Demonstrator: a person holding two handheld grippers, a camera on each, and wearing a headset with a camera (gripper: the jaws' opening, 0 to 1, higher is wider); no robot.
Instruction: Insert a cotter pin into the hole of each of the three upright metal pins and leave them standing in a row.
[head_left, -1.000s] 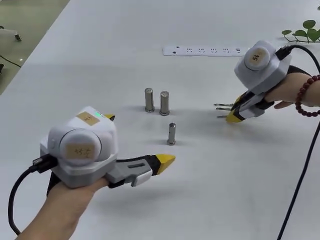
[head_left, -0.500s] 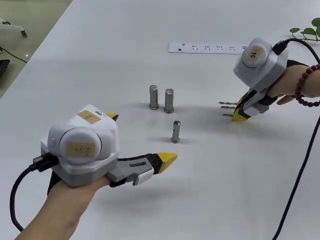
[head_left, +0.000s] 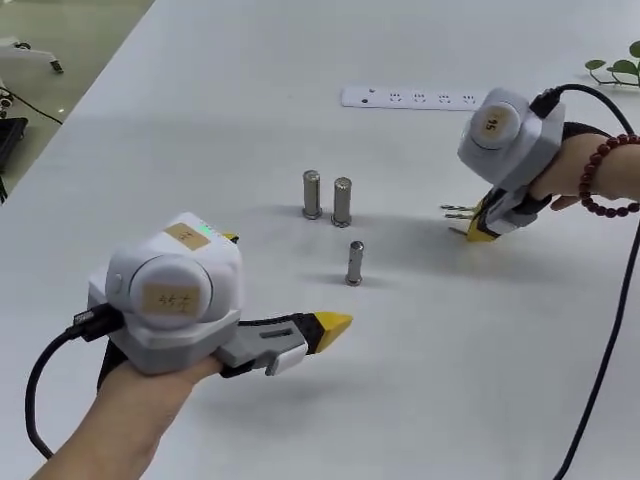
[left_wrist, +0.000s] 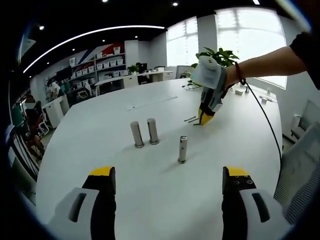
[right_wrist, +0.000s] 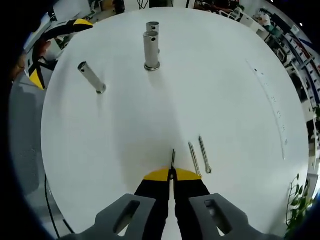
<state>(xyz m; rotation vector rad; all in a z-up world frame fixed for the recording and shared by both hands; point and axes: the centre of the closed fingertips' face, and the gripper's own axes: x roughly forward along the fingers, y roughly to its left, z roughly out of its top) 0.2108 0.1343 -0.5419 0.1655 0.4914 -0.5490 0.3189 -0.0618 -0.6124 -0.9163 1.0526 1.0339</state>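
Right hand-held gripper (right_wrist: 172, 173) low over the bench (head_left: 250, 90) toward its right edge, jaws pinched together on one cotter pin (right_wrist: 173, 157), shank poking straight ahead out of the tips. Just beside those tips, two loose cotter pins (right_wrist: 194, 159) flat on the surface, roughly parallel to the held one. Ahead of the tips and well apart, toward the bench's middle: three upright metal pins (head_left: 342, 201) — two side by side, a lone pin (head_left: 354, 263) closer to the near edge. Long axis of each vertical, a cross-hole near the top, so probably a level, crossways entry for the held cotter pin. Nearer to the lone pin: left hand-held gripper (left_wrist: 168, 176), jaws spread wide, holding nothing, that pin almost dead ahead. Against a second earlier: whole head view slid sideways — camera, not things; right tips at the same spot by the loose cotter pins, body leaned slightly more toward the upright pins; left side unchanged.
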